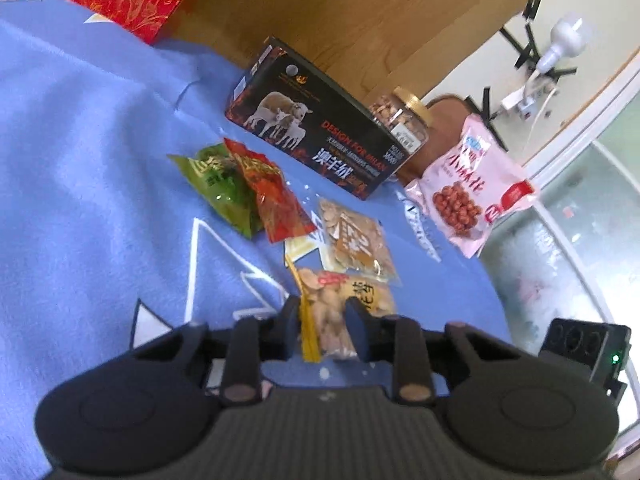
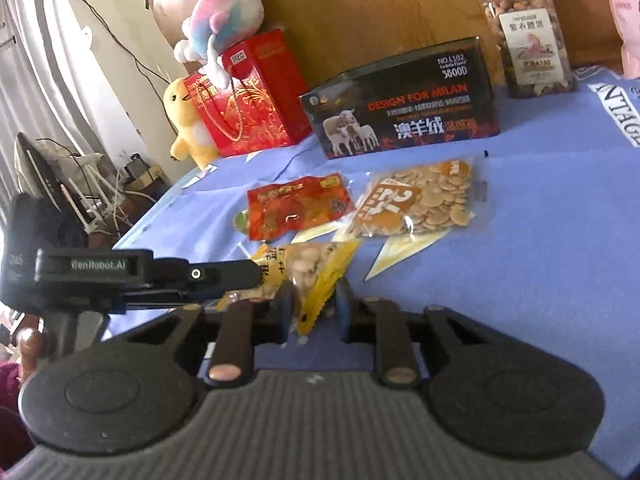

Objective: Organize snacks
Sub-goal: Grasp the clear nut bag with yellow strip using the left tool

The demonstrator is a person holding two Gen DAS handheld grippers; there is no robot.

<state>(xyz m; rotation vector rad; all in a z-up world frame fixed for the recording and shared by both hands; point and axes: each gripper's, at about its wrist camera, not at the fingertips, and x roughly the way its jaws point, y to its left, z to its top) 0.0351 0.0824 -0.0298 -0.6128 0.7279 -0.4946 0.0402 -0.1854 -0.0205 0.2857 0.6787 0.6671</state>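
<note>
we grip the yellow snack packet [image 1: 340, 316] with both tongs: the left gripper [image 1: 326, 326] and right gripper [image 2: 314, 306] are each clenched on it, just above the blue cloth [image 1: 100, 160]. we should keep the pull even so it doesn't tear. we count three loose packets, one pink bag [image 1: 472, 184], one nut jar [image 2: 524, 36], one black box [image 2: 404, 100].

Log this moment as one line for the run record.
left gripper: shut on yellow-edged snack packet | right gripper: shut on same packet | red packet, round-cracker bag: lying on blue cloth
</note>
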